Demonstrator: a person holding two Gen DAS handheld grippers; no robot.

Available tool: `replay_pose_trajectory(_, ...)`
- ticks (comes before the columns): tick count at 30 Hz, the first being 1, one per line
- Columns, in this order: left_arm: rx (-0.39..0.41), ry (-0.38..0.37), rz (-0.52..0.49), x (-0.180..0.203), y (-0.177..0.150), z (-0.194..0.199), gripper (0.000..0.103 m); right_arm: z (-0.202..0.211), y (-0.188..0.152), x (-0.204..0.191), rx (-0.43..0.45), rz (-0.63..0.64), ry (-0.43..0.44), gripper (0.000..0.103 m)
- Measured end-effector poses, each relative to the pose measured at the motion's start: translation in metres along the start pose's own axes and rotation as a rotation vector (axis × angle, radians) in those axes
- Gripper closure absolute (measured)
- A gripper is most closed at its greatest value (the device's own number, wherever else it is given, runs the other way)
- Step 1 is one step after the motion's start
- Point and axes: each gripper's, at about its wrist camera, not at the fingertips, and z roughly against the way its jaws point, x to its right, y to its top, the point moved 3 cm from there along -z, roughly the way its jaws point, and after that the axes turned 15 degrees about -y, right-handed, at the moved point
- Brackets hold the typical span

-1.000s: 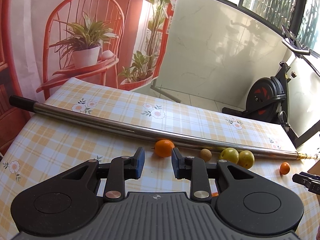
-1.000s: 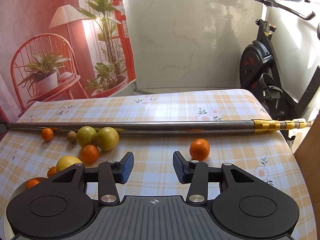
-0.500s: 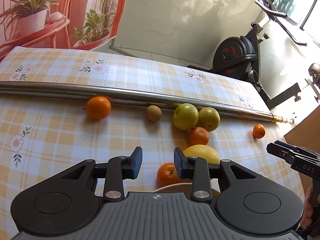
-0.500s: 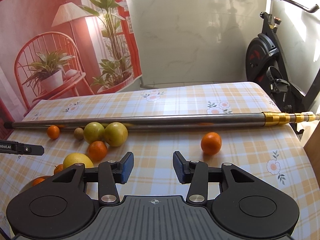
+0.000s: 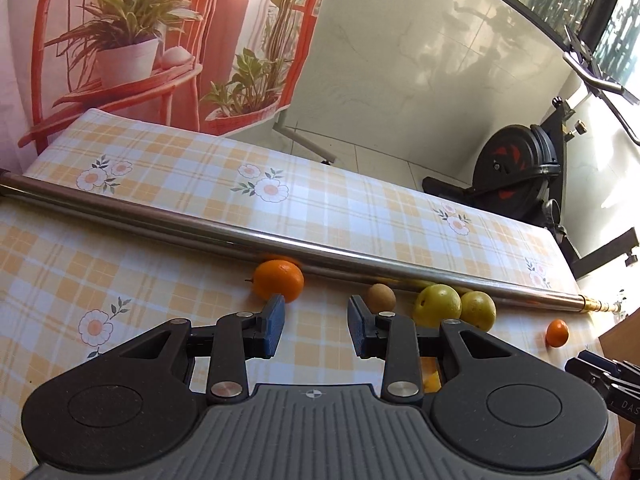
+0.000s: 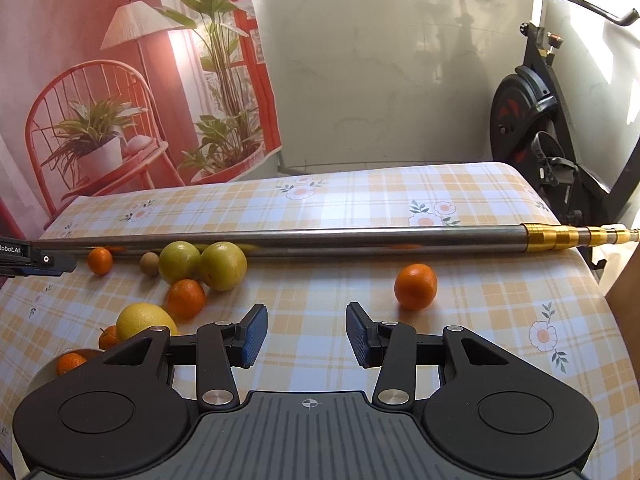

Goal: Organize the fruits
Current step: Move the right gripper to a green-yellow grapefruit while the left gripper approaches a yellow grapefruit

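The left gripper (image 5: 316,328), black with blue pads, stood released over the orange-and-white checked tablecloth (image 5: 168,264), with only bare cloth between its jaws. Just past its left fingertip lay a round orange (image 5: 278,280) beside the long steel pole (image 5: 224,236) that crossed the table. Further right along the pole sat a small brown round fruit (image 5: 382,297), then two yellow-green round fruits (image 5: 437,305) touching each other, and a small tangerine (image 5: 557,333) near the pole's brass end.

The right gripper (image 6: 307,334) of the same make was likewise released and held nothing; a lone orange (image 6: 415,286) lay ahead of its right finger, well apart from the cluster. In that view a yellow lemon (image 6: 142,320) and an orange (image 6: 185,298) lay nearer, and one small orange (image 6: 69,363) rested in a white bowl (image 6: 42,372) at the lower left.

White lettering "Robot.AI" (image 6: 9,249) showed on the left gripper's side, and "DAS" (image 5: 627,405) on the right one's tip.
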Motion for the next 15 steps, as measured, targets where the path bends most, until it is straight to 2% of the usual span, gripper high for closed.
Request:
replay_pose_trajectory(5, 0.04, 0.037, 0.047, -0.013, 0.006, 0.004, 0.067, -0.014, 0.017, -0.02, 0.01, 0.054, 0.04, 0.062)
replay_pose_trajectory(11, 0.027, 0.069, 0.034, -0.02, 0.001, 0.002, 0.067, -0.044, 0.037, -0.059, -0.007, 0.134, 0.106, 0.062)
replay_pose_trajectory(15, 0.023, 0.063, 0.02, -0.02, -0.001, 0.002, 0.067, -0.064, 0.045, -0.079, -0.035, 0.155, 0.126, 0.059)
